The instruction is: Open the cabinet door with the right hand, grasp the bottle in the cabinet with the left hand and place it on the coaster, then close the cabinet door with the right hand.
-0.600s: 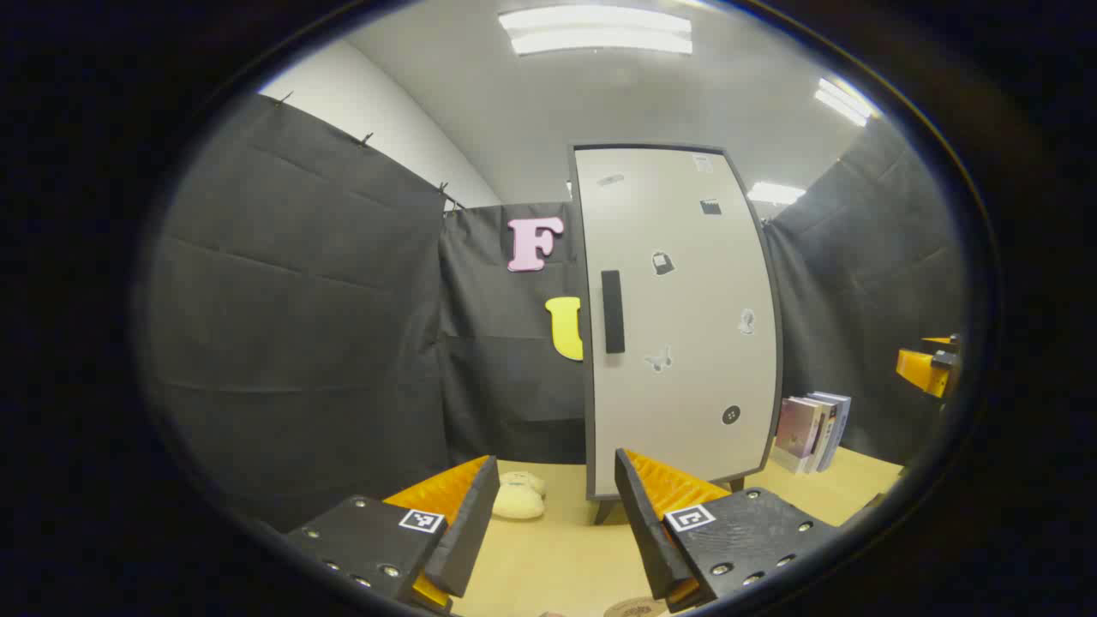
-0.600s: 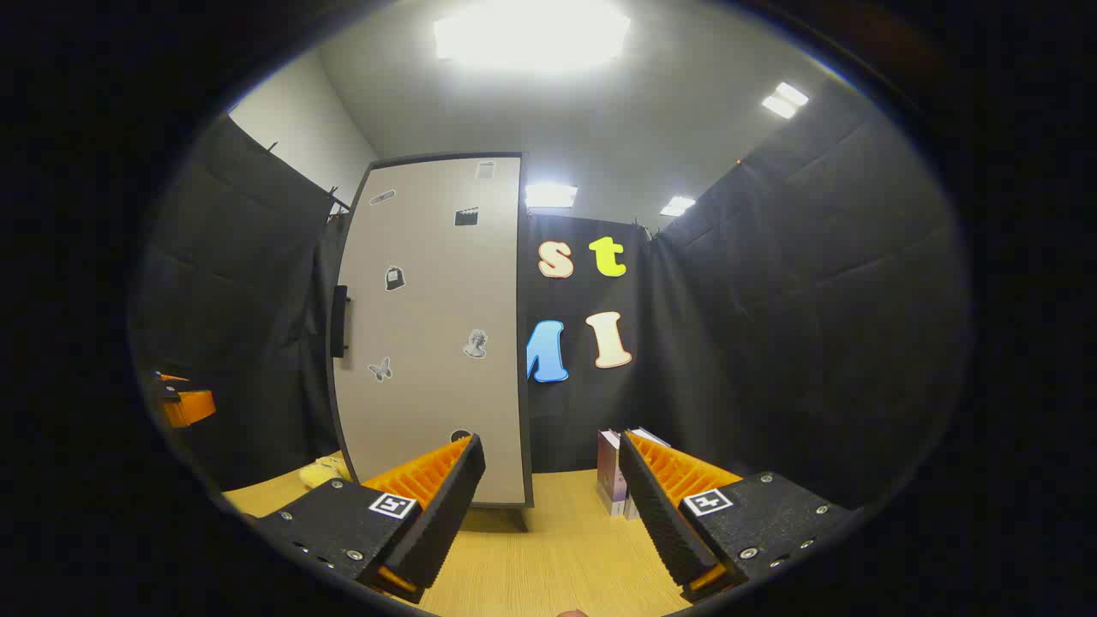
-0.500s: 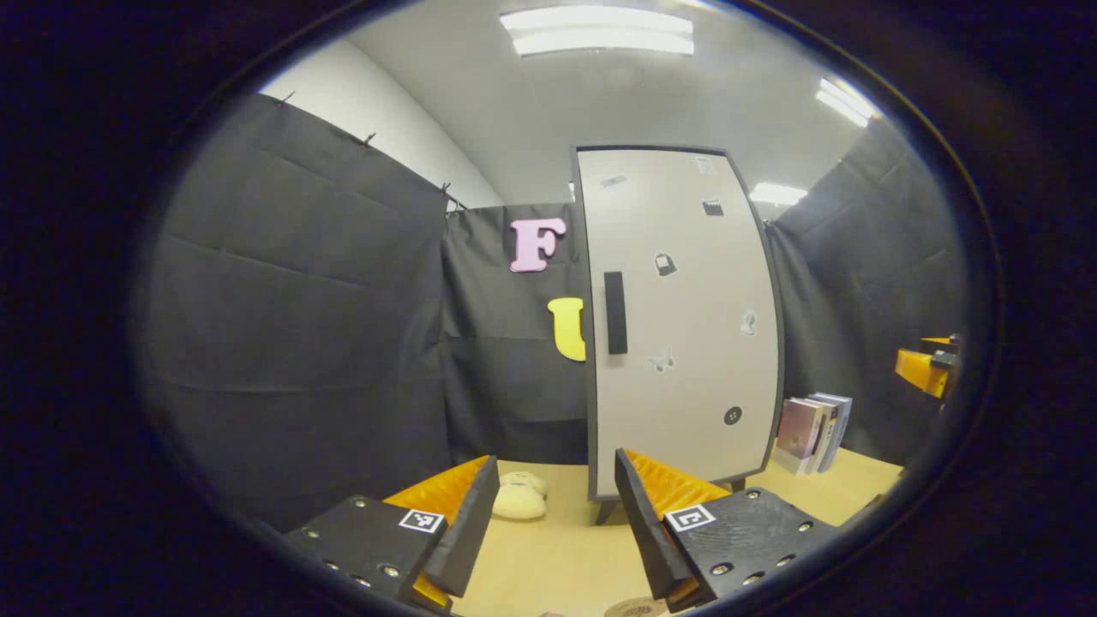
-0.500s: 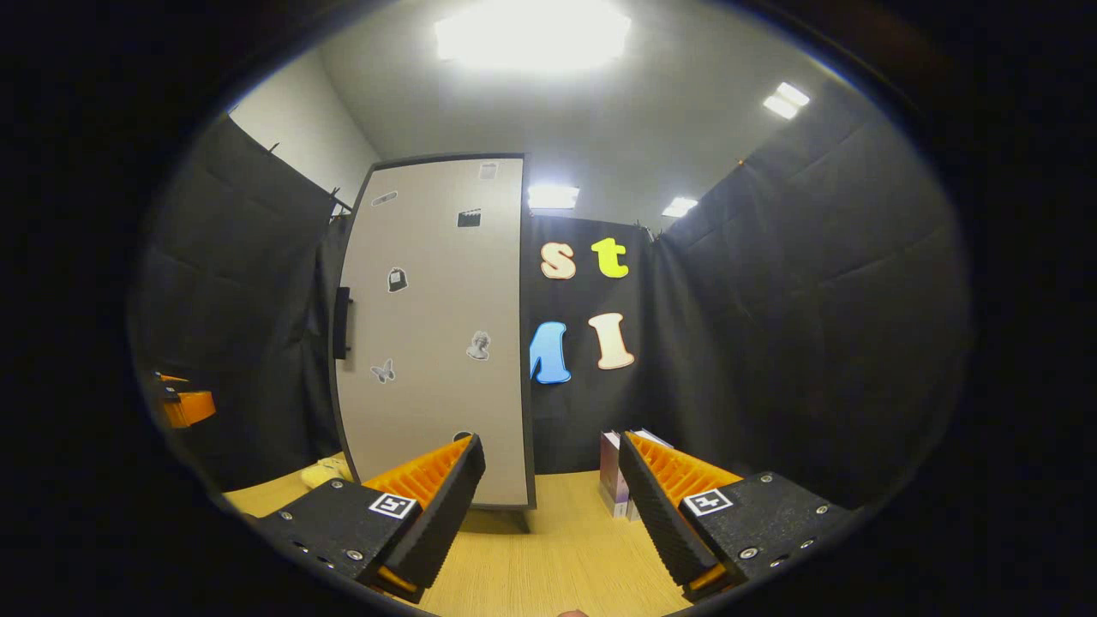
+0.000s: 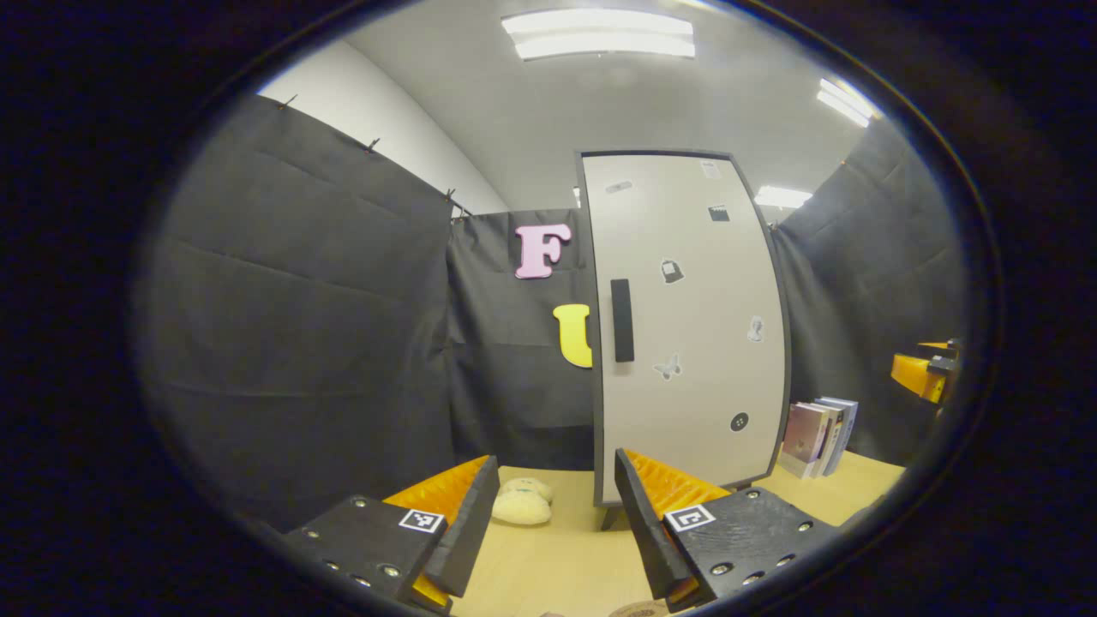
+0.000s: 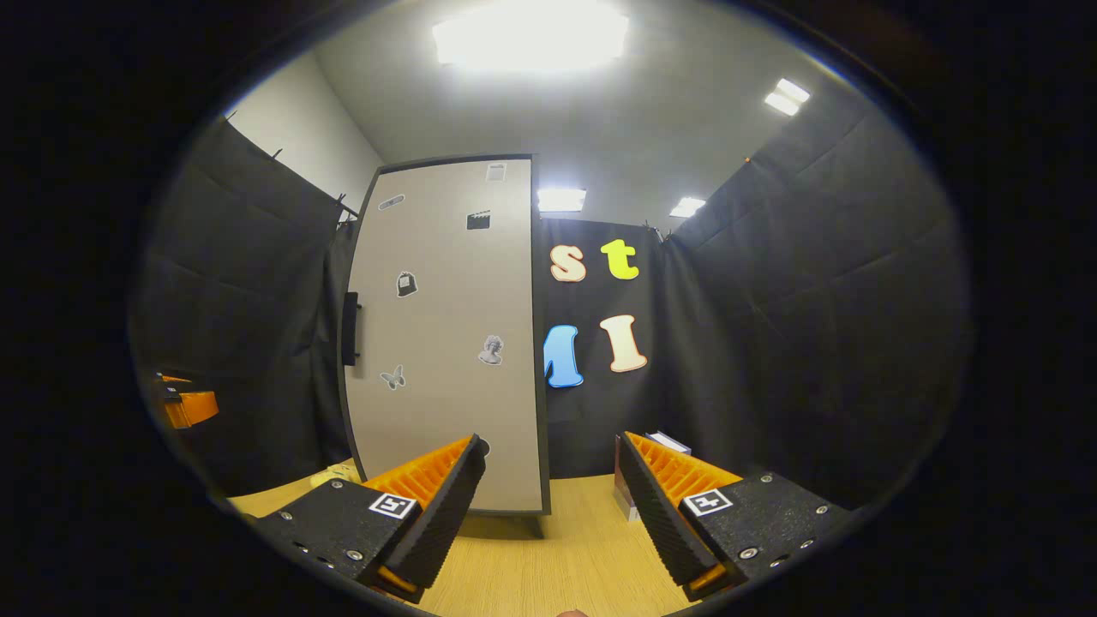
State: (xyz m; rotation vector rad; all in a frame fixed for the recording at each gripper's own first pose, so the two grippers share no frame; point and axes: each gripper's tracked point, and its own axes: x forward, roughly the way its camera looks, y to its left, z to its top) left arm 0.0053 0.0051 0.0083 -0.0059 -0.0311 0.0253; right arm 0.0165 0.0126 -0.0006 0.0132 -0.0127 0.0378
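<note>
Cabinet (image 5: 686, 326) stands upright on short legs at the back of the counter (image 5: 557, 557), door (image 6: 446, 334) flush and not yet opened; the bottle is presumably inside, unseen, so its weight, finish and fill cannot be told. Door reads as a flat rigid panel, pale, dotted with small stickers; likely light on its hinges, and since the cabinet is tall and narrow on thin legs, a hard tug could probably rock it. Only sensible hold is the handle (image 5: 622, 320), a dark vertical bar near the door's edge, on the side away from the books (image 5: 818, 435); in the right gripper view it stands proud of the panel at (image 6: 350, 328), so there seems to be a gap behind for one finger. A pinch across the bar, then a pull along the door's arc, looks best. Left tongs (image 5: 555, 523) gape wide, nothing between them, low over the counter and well short of the cabinet. Right tongs (image 6: 548, 506) likewise spread and bare, aimed at the door's far edge and not at the handle, well apart from it. Coaster (image 5: 638, 609) just peeks at the bottom rim of the left gripper view, near the left tongs. Soft pale toy (image 5: 523, 504) lies on the counter beside the cabinet foot, clear of the door's likely swing, though that is hard to judge.
</note>
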